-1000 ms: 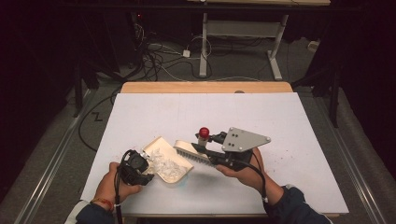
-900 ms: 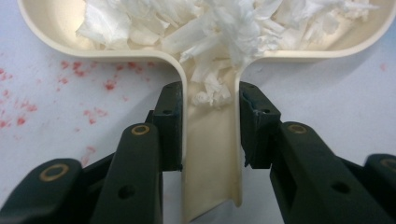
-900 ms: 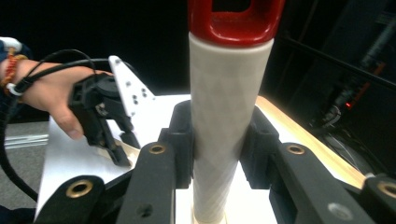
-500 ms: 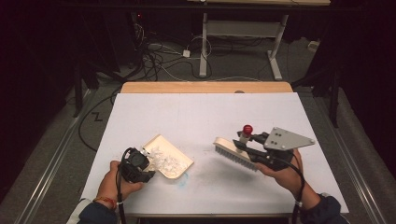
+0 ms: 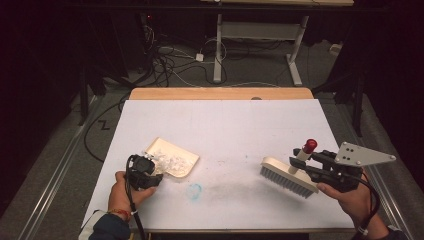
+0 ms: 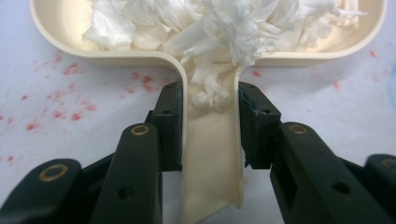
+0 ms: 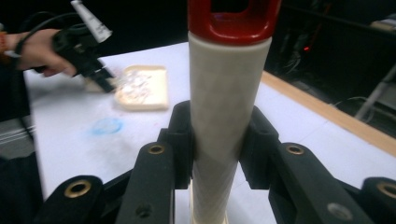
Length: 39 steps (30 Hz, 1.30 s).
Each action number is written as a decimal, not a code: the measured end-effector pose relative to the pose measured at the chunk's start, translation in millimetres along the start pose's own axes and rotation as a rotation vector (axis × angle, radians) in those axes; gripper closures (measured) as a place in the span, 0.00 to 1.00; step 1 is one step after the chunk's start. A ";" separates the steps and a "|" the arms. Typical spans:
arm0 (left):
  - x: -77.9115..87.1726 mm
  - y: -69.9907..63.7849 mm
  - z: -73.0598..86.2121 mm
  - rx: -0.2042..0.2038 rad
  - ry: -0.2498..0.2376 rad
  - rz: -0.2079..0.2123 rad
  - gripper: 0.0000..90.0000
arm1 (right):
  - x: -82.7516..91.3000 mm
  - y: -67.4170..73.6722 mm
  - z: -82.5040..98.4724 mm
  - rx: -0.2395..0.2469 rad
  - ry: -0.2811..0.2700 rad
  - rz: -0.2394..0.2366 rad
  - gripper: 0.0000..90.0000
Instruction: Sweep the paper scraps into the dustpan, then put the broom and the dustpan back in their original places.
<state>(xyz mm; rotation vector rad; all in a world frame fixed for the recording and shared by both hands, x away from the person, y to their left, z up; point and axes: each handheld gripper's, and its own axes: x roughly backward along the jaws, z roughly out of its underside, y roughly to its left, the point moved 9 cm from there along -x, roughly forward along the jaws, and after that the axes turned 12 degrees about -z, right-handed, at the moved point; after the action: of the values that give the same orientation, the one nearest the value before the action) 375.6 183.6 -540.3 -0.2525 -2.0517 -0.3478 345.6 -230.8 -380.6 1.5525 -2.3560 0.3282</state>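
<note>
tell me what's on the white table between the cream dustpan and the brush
High view: a blue ring mark and a faint grey smudge; nothing solid.

Left hand (image 5: 131, 186) low at the near edge, wrist angled inward, left tool (image 5: 150, 172) with jaws clamped tight, pointing away from the person. Right hand (image 5: 350, 195) out at the far right, right tool (image 5: 300, 160) level, pointing leftward, jaws likewise clamped. Forearms spread wide.
</note>
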 end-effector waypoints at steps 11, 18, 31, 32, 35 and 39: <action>-8.9 -2.9 -11.0 0.110 -0.011 -0.037 0.54 | -0.6 -7.2 22.6 -0.111 0.127 -0.098 0.78; 5.0 -40.9 1.5 -0.005 -0.009 0.041 0.47 | -17.4 -44.4 26.7 -0.124 0.127 0.079 0.71; 36.0 -28.5 1.4 -0.195 -0.379 -0.025 0.24 | -50.3 -115.1 41.1 -0.185 0.215 0.256 0.60; 36.7 -25.8 3.0 -0.189 -0.394 -0.028 0.24 | -53.1 -118.0 42.2 -0.188 0.217 0.257 0.59; 37.3 -19.6 9.1 -0.188 -0.424 -0.040 0.22 | -61.5 -125.0 45.9 -0.205 0.235 0.264 0.59; 40.7 -16.8 13.0 -0.196 -0.471 -0.045 0.21 | -70.5 -132.8 48.4 -0.201 0.255 0.308 0.58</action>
<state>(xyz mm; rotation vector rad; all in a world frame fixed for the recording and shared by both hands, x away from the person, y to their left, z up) 340.1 173.8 -513.0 -0.4419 -2.4902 -0.5605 488.1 -239.4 -448.3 0.9947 -2.3380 0.3226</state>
